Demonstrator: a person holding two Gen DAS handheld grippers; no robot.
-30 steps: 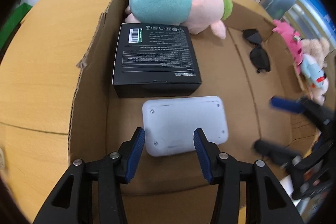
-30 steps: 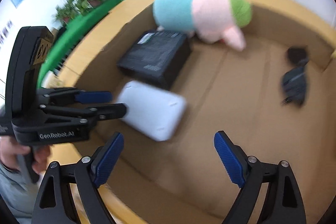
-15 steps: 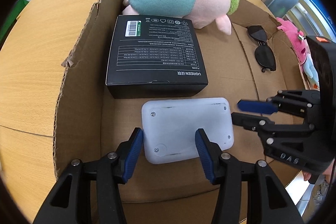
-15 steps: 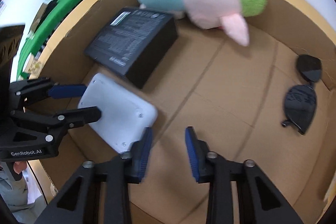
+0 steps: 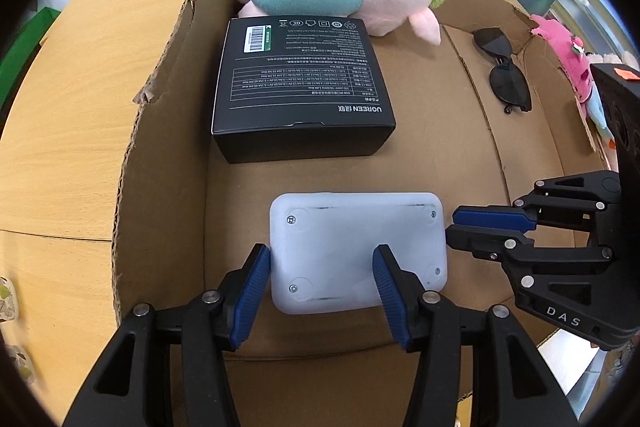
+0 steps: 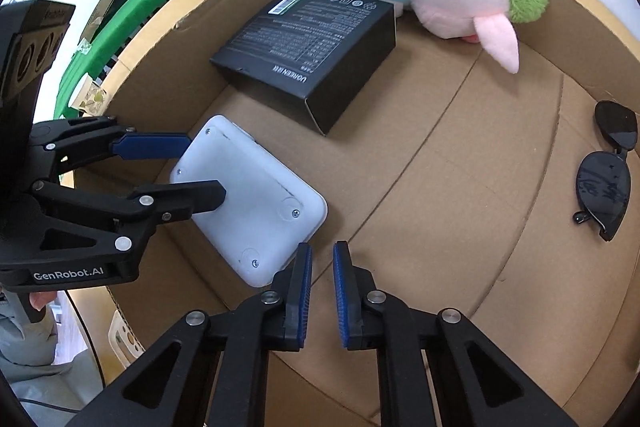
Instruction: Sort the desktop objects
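white case in the cardboard box, both of my grippers at it

left wrist: my left gripper (image 5: 322, 281) is spread over the white plastic case (image 5: 356, 251) on the cardboard box (image 5: 160, 155) floor, below the black ugreen box (image 5: 300, 87).
right wrist: my right gripper (image 6: 320, 293) is nearly pressed together, empty, beside the case's corner; sunglasses (image 6: 606, 175) lie well apart.

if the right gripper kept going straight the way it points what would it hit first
Probably the bare cardboard box floor: the right gripper, nearly shut, aims just past the white device's corner, though depth is unclear.
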